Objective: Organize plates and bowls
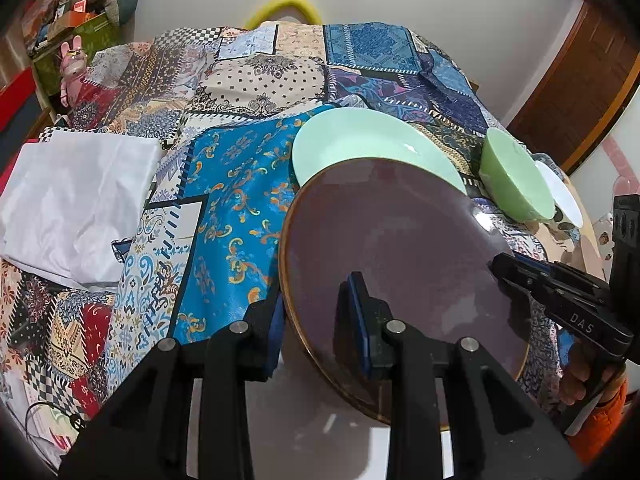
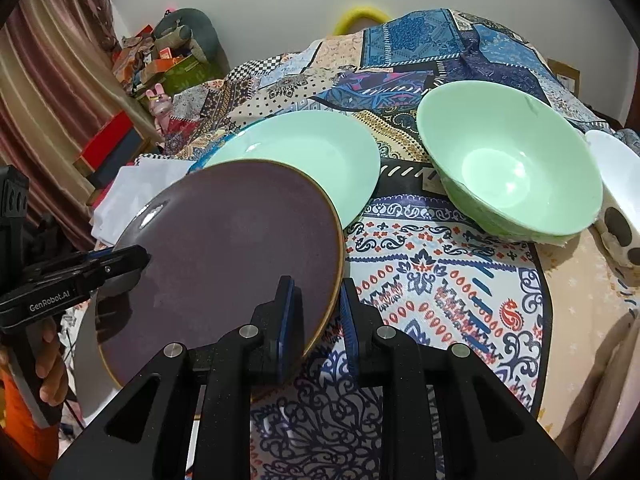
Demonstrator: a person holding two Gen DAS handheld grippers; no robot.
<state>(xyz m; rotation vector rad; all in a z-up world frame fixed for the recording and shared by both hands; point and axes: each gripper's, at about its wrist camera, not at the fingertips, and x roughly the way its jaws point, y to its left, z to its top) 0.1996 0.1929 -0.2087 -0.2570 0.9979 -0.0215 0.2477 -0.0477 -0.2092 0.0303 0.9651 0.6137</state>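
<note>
A purple plate with a brown rim (image 1: 400,256) (image 2: 224,248) hangs tilted above the table's near edge. My left gripper (image 1: 320,304) is shut on its left rim, and it shows in the right wrist view (image 2: 132,260). My right gripper (image 2: 318,308) is shut on the plate's right rim, and it shows in the left wrist view (image 1: 504,270). A mint green plate (image 1: 368,144) (image 2: 304,152) lies on the table just behind the purple plate. A green bowl (image 1: 516,176) (image 2: 508,164) stands to its right. A white spotted bowl (image 1: 560,196) (image 2: 616,196) sits further right.
A patchwork cloth (image 1: 240,168) (image 2: 440,272) covers the round table. A folded white cloth (image 1: 76,204) lies at the left. A pink rabbit toy (image 1: 74,68) and cluttered boxes (image 2: 160,64) stand behind the table at the left. A yellow chair back (image 1: 284,8) is at the far side.
</note>
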